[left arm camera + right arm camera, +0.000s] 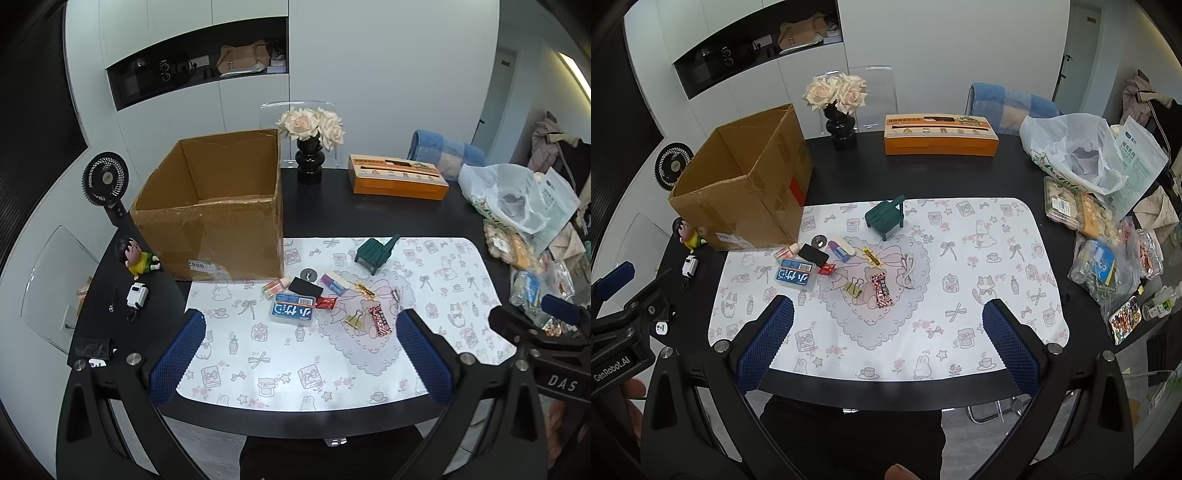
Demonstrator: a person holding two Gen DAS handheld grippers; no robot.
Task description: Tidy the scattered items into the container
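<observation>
An open cardboard box (pixel 207 206) (pixel 746 177) stands at the left of the patterned mat (pixel 332 354) (pixel 960 258). Small items lie scattered on the mat beside it: a blue case (pixel 292 314) (pixel 795 277), a green toy chair (pixel 376 251) (pixel 886 218), a black card holder (pixel 305 287), a red candy (pixel 325 302), a gold binder clip (pixel 354 319) (pixel 854 287), a patterned wrapped bar (pixel 381 319) (pixel 881 290), a white cable (pixel 908 271). My left gripper (pixel 301 350) and right gripper (pixel 888 334) both hang open above the mat's near edge, holding nothing.
A doll (pixel 136 256), a toy van (pixel 136 295) and a fan (pixel 105 181) sit left of the box. A vase of roses (pixel 310 147), an orange tissue box (pixel 397 179), plastic bags (pixel 1078 155) with snacks and a phone (pixel 1124 319) crowd the back and right.
</observation>
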